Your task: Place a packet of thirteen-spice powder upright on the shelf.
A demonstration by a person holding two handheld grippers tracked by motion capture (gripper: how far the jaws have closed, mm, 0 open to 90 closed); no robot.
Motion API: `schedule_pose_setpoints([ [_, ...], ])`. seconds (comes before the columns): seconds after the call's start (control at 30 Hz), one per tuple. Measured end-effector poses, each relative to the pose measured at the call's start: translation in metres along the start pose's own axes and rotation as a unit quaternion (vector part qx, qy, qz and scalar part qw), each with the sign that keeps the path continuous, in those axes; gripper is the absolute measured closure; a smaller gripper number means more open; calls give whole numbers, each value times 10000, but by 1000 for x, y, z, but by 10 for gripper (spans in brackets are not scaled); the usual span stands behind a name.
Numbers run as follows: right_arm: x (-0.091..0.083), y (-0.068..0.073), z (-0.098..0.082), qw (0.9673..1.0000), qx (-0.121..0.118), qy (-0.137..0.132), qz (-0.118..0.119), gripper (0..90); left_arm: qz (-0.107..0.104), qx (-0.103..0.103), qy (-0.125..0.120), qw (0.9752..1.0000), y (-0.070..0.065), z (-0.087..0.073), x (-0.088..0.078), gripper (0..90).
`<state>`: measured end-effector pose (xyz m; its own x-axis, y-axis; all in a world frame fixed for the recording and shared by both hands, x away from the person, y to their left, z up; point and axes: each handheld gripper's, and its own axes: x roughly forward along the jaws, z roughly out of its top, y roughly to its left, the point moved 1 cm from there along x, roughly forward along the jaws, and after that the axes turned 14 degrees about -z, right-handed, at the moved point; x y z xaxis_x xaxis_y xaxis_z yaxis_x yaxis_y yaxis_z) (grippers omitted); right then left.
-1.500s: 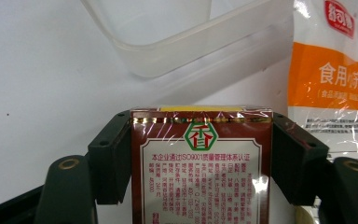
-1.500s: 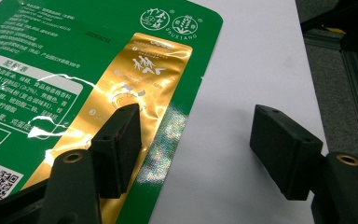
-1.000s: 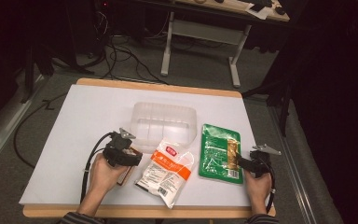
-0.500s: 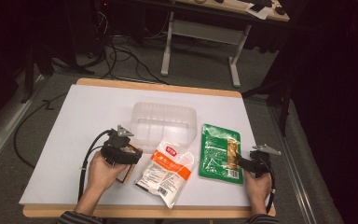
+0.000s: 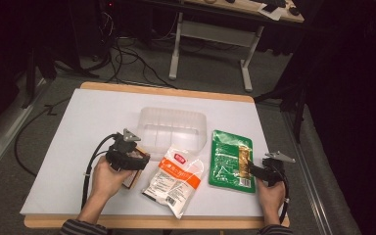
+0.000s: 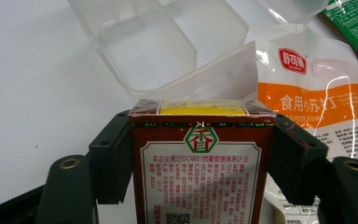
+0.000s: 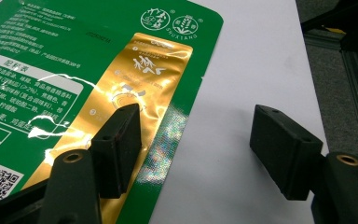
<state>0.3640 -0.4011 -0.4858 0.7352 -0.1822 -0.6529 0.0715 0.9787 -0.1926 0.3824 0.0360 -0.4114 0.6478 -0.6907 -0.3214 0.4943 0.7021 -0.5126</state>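
1. White, wood-edged table (image 5: 78, 127) stands on a dark floor strewn with cables; its far-left stretch and near-left corner lie bare.
2. Left gripper (image 5: 136, 161) has its jaws pressed on both sides of a dark-red printed carton with a yellow top (image 6: 200, 163), held just beside the near wall of the clear plastic tub (image 5: 174, 128).
3. White-and-orange plastic snack pouch (image 5: 174, 178) lies near the front edge, touching the tub's corner.
4. Right gripper (image 7: 198, 140) rests with jaws spread, gripping nothing, one jaw over the right edge of the flat green-and-gold foil packet (image 7: 51, 70), the other over bare table near the right rim.
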Motion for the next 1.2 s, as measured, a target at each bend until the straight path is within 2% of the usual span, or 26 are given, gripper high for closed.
schedule_pose_setpoints([
  [0.3,0,0,0,10000,-2,-1,9,345,-278,31,-57,9996,-5,9,1,328],
  [0.63,0,0,0,10000,6,3,10,345,-418,0,-200,9989,-6,20,2,328],
  [0.9,0,0,0,10000,12,13,14,345,-702,-119,-324,9969,-8,31,5,329],
  [0.93,0,0,0,10000,12,14,15,345,-688,-65,-308,9971,-7,33,7,329],
  [1.1,0,0,0,10000,10,11,15,345,-748,-46,-359,9965,-9,39,10,329],
  [1.13,0,0,0,10000,10,10,16,345,-822,-36,-426,9957,-10,42,11,329],
  [1.2,0,0,0,10000,11,11,15,345,-842,-13,-464,9954,-10,44,13,328],
])
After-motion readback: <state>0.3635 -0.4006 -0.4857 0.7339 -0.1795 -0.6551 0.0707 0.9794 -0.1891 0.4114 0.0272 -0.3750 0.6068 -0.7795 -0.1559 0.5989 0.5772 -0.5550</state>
